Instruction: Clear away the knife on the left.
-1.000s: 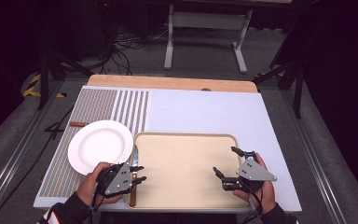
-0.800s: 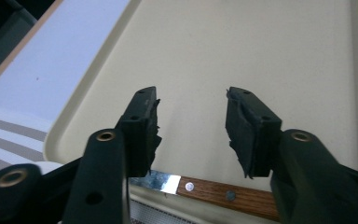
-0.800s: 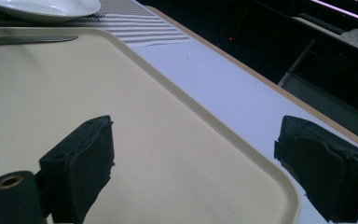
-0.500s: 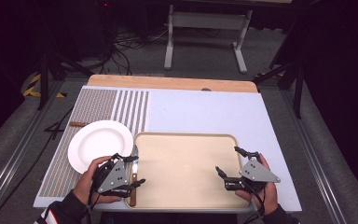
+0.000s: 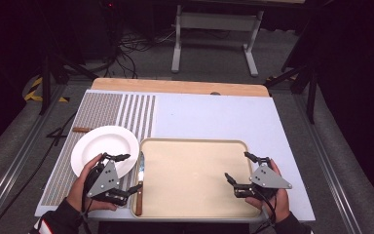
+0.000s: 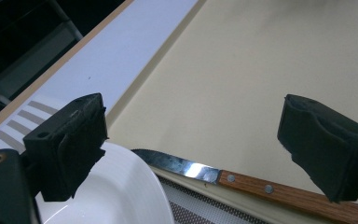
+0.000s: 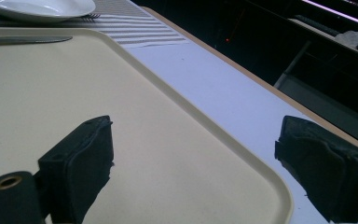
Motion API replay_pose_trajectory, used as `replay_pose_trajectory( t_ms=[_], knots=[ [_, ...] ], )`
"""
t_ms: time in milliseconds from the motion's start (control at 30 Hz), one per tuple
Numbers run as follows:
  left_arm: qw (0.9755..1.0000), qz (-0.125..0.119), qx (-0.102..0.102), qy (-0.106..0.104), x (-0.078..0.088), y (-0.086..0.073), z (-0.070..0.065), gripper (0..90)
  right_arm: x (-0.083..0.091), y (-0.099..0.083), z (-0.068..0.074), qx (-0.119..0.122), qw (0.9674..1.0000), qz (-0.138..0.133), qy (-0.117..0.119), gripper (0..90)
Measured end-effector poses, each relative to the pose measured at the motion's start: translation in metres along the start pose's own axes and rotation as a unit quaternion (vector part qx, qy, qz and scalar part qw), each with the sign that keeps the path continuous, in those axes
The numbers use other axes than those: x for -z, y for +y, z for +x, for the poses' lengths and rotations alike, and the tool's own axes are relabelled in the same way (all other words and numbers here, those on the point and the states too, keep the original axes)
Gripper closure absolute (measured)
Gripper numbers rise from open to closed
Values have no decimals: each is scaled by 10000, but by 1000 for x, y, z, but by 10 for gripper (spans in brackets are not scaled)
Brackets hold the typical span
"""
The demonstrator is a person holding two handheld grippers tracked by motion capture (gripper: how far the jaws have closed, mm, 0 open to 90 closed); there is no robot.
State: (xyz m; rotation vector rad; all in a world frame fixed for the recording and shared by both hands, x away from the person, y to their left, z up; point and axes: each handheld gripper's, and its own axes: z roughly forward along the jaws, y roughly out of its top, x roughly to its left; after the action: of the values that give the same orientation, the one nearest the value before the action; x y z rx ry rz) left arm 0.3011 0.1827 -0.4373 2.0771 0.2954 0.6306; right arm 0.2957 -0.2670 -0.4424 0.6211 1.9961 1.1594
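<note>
Now the left gripper has just been opening, jaws wide and empty, knife lying lower-centre just beyond them on the tray edge

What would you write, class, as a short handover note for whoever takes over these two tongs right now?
Left tongs: open, jaws have just been opening, nothing between them; they sit beside the knife.
Right tongs: open, empty, over the tray's right side.
Knife: lies along the left rim of the tray, blade toward the far side, wooden handle toward the person.
Plate: on the striped mat, left of the tray, with a fork behind it.
Done: knife released at the tray's edge.
Left: probably plate and fork, if they belong on the tray.
</note>
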Motion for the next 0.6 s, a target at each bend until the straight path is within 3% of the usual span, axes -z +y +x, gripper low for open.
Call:
replay_pose_trajectory(
  t_ms=[267, 600],
  knots=[
    [9998, -5, 91, 157, 9, -6, 5, 81, -2, 3, -1, 25, 10000, -49, 51, 113],
    [9987, -54, 357, 371, 30, -20, 14, 78, -10, 6, -1, 74, 9998, -65, 160, 112]
  ],
)
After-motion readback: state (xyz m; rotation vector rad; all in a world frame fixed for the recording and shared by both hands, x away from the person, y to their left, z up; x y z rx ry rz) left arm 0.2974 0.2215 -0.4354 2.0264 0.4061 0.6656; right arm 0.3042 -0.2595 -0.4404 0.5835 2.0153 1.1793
